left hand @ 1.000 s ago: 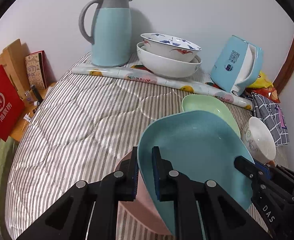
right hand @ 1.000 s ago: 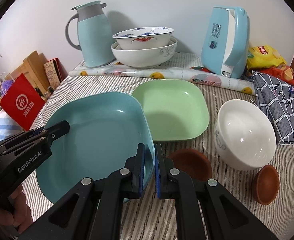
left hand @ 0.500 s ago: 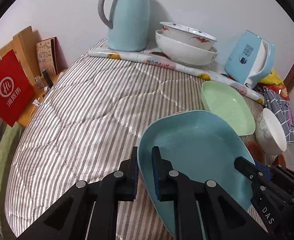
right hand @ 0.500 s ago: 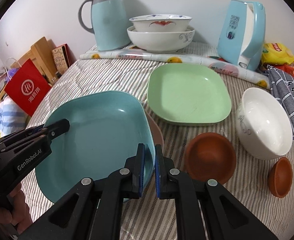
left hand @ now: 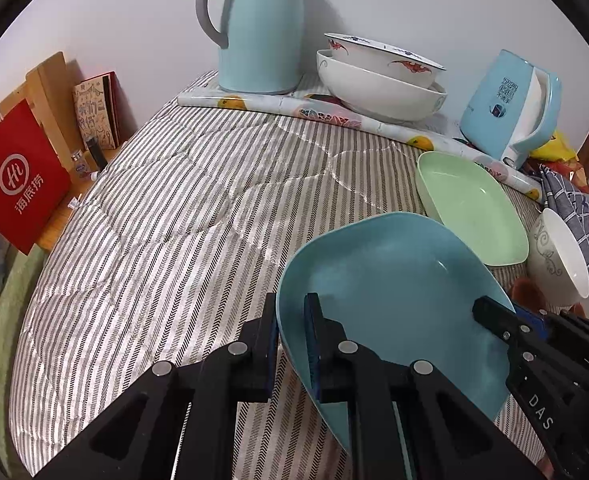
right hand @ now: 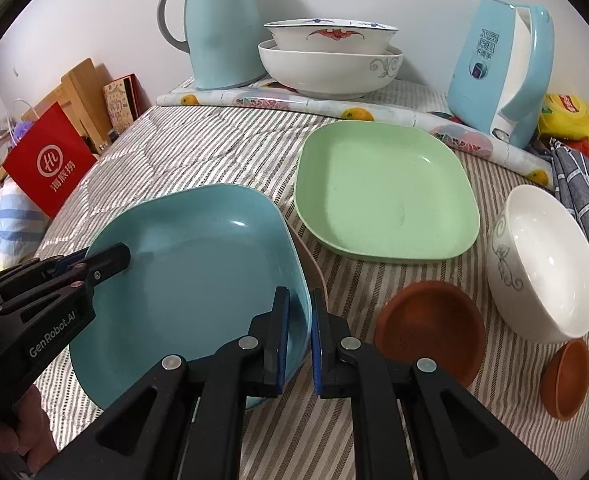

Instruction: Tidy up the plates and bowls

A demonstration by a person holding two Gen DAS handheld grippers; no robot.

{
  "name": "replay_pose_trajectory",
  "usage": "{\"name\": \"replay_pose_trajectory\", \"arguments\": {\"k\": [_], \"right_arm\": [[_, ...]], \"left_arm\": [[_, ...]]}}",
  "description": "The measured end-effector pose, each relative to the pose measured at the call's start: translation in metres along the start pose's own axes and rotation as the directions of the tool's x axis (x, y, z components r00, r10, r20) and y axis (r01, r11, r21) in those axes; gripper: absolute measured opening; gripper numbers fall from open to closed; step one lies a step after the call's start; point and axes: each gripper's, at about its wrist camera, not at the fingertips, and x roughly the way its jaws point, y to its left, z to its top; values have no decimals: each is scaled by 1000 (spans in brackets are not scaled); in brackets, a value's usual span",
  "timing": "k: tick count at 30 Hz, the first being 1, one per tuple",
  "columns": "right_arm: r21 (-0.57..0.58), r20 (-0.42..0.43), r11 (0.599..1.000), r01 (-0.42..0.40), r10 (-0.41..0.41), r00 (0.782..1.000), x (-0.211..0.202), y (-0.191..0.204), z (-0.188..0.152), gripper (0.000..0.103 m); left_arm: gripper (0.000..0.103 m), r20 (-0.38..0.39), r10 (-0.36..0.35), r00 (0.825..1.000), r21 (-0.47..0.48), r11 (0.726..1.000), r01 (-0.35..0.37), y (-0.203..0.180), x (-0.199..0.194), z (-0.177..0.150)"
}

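Observation:
I hold a blue square plate (right hand: 198,264) (left hand: 394,288) with both grippers, low over the striped quilt. My left gripper (left hand: 290,312) (right hand: 110,260) is shut on its left rim, and my right gripper (right hand: 299,304) (left hand: 490,312) is shut on its right rim. A sliver of a pink plate (right hand: 312,260) shows under the blue one. To the right lie a green square plate (right hand: 382,196) (left hand: 474,204), a white bowl (right hand: 542,260), a brown bowl (right hand: 430,328) and a smaller brown bowl (right hand: 566,380). Two big bowls (right hand: 330,60) sit stacked at the back.
At the back stand a pale blue thermos jug (left hand: 258,32), a blue kettle (right hand: 498,68) and a rolled patterned mat (right hand: 294,104). A checked cloth (right hand: 586,196) and a yellow snack packet (right hand: 570,120) lie at the right. A red bag (left hand: 18,176) stands off the quilt's left edge.
Both grippers have sunk toward the quilt with the blue plate still held. The pink plate under it is now almost covered.

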Motion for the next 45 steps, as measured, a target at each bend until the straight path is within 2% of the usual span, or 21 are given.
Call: {"name": "replay_pose_trajectory", "arguments": {"k": [17,19,21,25,28,30,39,45], "right_arm": [[-45,6,999,1,0,1000,8,3,4,12],[-47,-1,999,1,-1,1000,8,4,4,15],[-41,-4,999,-11,11,1000,5,5,3,22],[-40,7,999,0,1,1000,-2,7,-1,25],[-37,11,999,5,-5,1000,-8,7,-6,31],[-37,19,999,38,-37,999,-11,7,-9,51],[3,46,998,60,-60,997,-32,-3,-19,51],[55,47,998,-7,4,999,-40,-10,-26,51]], "left_arm": [[13,-14,-10,1000,-6,1000,10,3,5,-4],[15,-16,-9,1000,-5,1000,9,2,4,-6],[19,-20,-6,1000,-4,1000,6,2,3,-8],[26,-22,-10,1000,2,1000,10,1,-1,-13],[36,-29,-11,1000,8,1000,11,-1,-4,-17],[39,-21,-10,1000,8,1000,11,-1,-7,-19],[41,-2,-26,1000,19,999,26,-6,-22,-23],[41,1,-41,999,13,999,41,-7,-25,-30]]}}
